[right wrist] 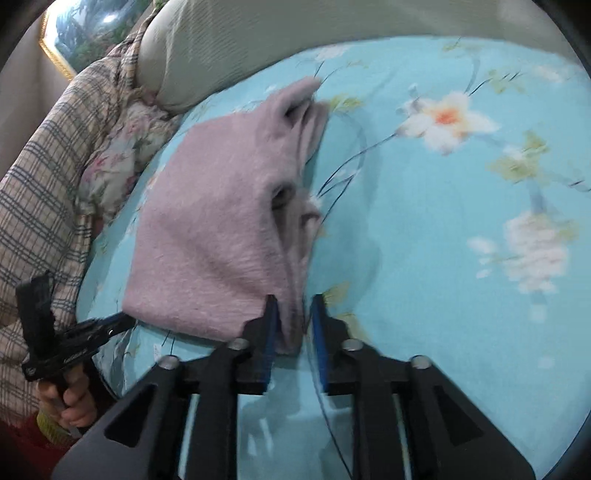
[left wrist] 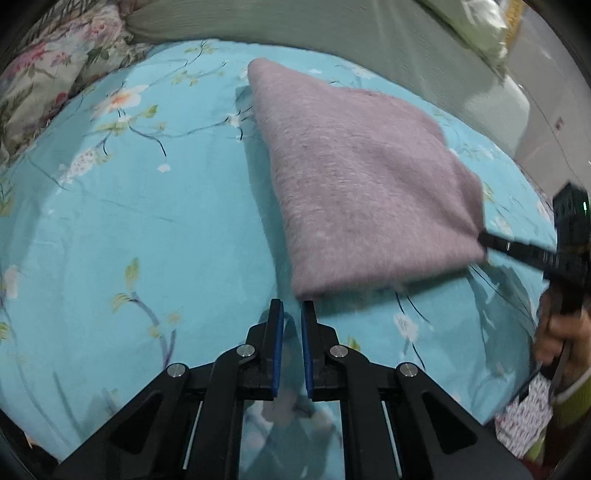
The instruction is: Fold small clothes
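Observation:
A folded mauve knit garment (left wrist: 362, 177) lies on the blue floral bedsheet (left wrist: 129, 221). My left gripper (left wrist: 292, 314) sits just short of its near corner, jaws slightly apart with nothing between them. In the right wrist view the garment (right wrist: 210, 236) shows layered open folds along its right edge. My right gripper (right wrist: 293, 306) has its jaws around the garment's near corner, a gap still showing beside the cloth. The right gripper also shows in the left wrist view (left wrist: 484, 238), at the garment's right corner. The left gripper shows in the right wrist view (right wrist: 122, 321), at the garment's left corner.
A floral pillow (left wrist: 48, 81) and a pale green cushion (left wrist: 295, 18) lie at the bed's far side. A plaid cloth (right wrist: 48, 177) lies left of the garment. Bare sheet (right wrist: 461, 258) spreads to the right.

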`<state>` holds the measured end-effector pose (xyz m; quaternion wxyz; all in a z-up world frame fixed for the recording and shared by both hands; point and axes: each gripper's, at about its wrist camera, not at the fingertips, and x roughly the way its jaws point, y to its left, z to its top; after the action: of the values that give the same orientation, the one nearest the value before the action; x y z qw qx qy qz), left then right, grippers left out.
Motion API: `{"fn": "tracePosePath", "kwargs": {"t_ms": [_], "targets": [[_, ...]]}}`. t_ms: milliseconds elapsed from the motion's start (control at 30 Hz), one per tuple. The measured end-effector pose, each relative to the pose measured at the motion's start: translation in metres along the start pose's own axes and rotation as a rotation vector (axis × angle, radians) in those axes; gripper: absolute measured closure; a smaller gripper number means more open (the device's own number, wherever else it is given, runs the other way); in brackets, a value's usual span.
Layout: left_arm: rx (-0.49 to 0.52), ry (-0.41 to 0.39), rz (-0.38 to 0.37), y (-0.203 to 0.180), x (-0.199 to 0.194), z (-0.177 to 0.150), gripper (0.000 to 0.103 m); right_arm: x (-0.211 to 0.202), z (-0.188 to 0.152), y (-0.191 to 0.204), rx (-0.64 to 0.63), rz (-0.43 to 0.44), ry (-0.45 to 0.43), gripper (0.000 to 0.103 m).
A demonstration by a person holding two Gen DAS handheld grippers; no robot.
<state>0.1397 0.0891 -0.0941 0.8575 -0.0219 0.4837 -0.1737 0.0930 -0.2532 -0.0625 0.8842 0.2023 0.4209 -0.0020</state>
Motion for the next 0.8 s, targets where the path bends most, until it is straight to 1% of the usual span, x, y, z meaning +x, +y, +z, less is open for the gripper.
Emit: {"fn": "tracePosePath", "kwargs": {"t_ms": [33,67,133,167,233,267,367,400,433,467,533,567,600,667,733,800], "targets": [[0.017,-0.014,-0.014,0.000,-0.007,-0.001,0.094,-0.013,0.008,0.004,-0.005,-0.003,-0.043,0.081],[0.035,-0.029,-0.031,-0.002,-0.014,-0.001,0.094,-0.019,0.015,0.008,-0.013,0.002,-0.068,0.081],[0.067,-0.058,-0.066,-0.007,-0.023,0.005,0.094,-0.025,0.031,0.016,-0.021,0.045,-0.099,0.080],[0.080,-0.070,-0.082,-0.010,-0.024,0.009,0.094,-0.019,0.044,0.023,-0.023,0.060,-0.101,0.077],[0.099,-0.090,-0.102,-0.019,-0.021,0.021,0.094,0.001,0.065,0.031,-0.025,0.051,-0.098,0.052],[0.104,-0.092,-0.113,-0.024,-0.018,0.025,0.094,0.018,0.079,0.030,-0.013,0.044,-0.100,0.049],[0.122,-0.089,-0.149,-0.037,-0.007,0.034,0.094,0.058,0.108,0.016,0.078,0.054,-0.060,0.049],[0.128,-0.082,-0.156,-0.040,-0.002,0.036,0.094,0.070,0.114,0.011,0.097,0.045,-0.038,0.058],[0.135,-0.069,-0.169,-0.042,0.005,0.037,0.094,0.082,0.122,0.008,0.107,0.038,-0.007,0.097],[0.137,-0.053,-0.174,-0.044,0.011,0.038,0.094,0.088,0.128,0.005,0.124,0.048,-0.005,0.095],[0.138,-0.028,-0.167,-0.046,0.021,0.040,0.094,0.082,0.135,0.006,0.107,0.056,-0.063,0.096],[0.137,-0.019,-0.170,-0.047,0.026,0.039,0.094,0.084,0.136,0.006,0.093,0.027,-0.065,0.096],[0.134,-0.005,-0.169,-0.047,0.031,0.038,0.094,0.090,0.135,0.005,0.093,0.014,-0.050,0.096],[0.134,0.022,-0.156,-0.048,0.043,0.035,0.094,0.111,0.127,-0.002,0.088,-0.002,0.037,0.096],[0.143,0.022,-0.155,-0.050,0.043,0.035,0.094,0.104,0.123,-0.003,0.096,-0.008,0.009,0.093],[0.154,0.029,-0.155,-0.050,0.035,0.037,0.094,0.080,0.122,0.000,0.114,-0.018,-0.037,0.090]]}}
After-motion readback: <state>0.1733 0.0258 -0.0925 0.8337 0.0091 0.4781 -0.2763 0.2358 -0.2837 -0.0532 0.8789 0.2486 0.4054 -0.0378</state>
